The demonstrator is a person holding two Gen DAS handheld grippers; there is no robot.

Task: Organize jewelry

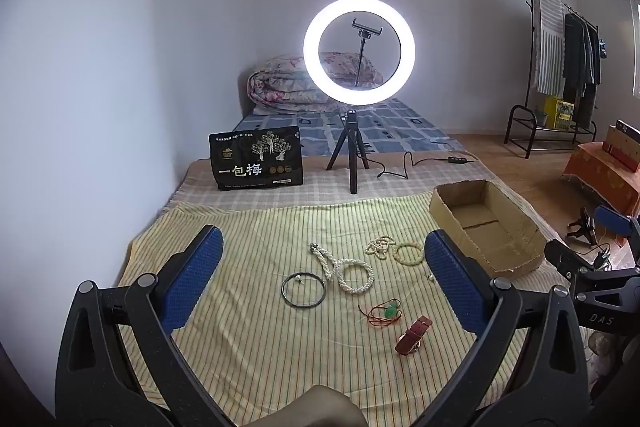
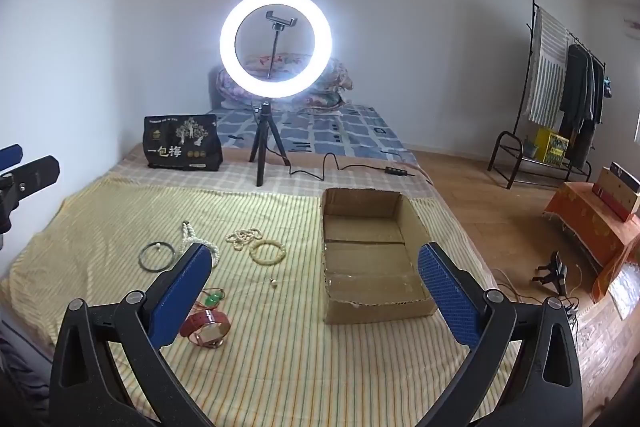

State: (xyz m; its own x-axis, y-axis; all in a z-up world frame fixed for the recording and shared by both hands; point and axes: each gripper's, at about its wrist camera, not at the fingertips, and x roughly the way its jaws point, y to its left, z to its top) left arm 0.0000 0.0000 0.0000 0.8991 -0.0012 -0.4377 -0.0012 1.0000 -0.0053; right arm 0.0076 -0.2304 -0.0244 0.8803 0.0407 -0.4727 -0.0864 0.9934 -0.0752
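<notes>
Yellow striped cloth (image 1: 248, 327) at frame centre holds scattered pearl, bead and bangle jewelry (image 1: 352, 273), the brown cardboard box (image 2: 372, 267) right of it looks empty, and both left gripper (image 1: 324, 275) and right gripper (image 2: 316, 291) hover wide open, empty, so sorting seems unstarted, needing a first pinch.

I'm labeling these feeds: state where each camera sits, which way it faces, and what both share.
Left wrist: on the left gripper, open, low over the striped cloth, facing the jewelry and ring light; the right gripper's side shows at right.
Right wrist: on the right gripper, open, facing the box; the left gripper shows at the left edge.
Both share the watch, box, and ring light.
</notes>
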